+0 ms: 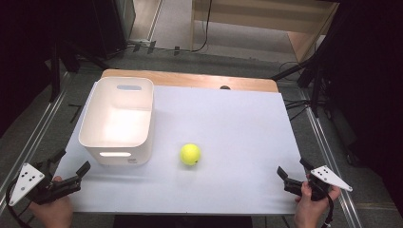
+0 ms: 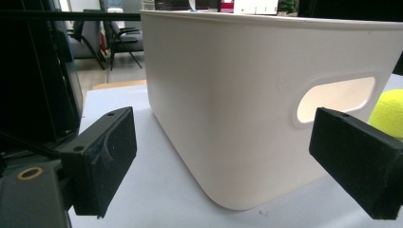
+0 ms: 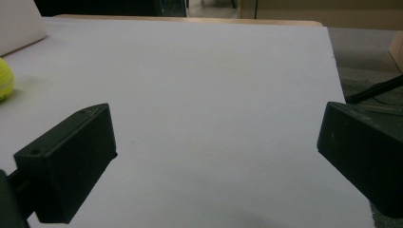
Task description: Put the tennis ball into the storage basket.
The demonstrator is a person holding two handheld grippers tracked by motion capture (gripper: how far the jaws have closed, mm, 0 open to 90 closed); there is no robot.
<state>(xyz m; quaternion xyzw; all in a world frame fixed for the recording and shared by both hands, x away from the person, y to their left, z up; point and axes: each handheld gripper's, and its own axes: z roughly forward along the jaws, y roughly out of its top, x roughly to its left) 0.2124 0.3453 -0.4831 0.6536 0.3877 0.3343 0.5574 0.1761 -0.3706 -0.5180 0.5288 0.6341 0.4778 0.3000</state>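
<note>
Ball looks light, fuzzy, springy, may roll on table; I'd pinch across its middle. Left tool and right tool both spread, empty.

Two black handheld claws sit at the near edge of the white counter. The left claw and right claw each carry a grey three-cornered plate dotted with small dark marks, thick rectangular black jaw pads with small screw holes, and a trailing black cable.
</note>
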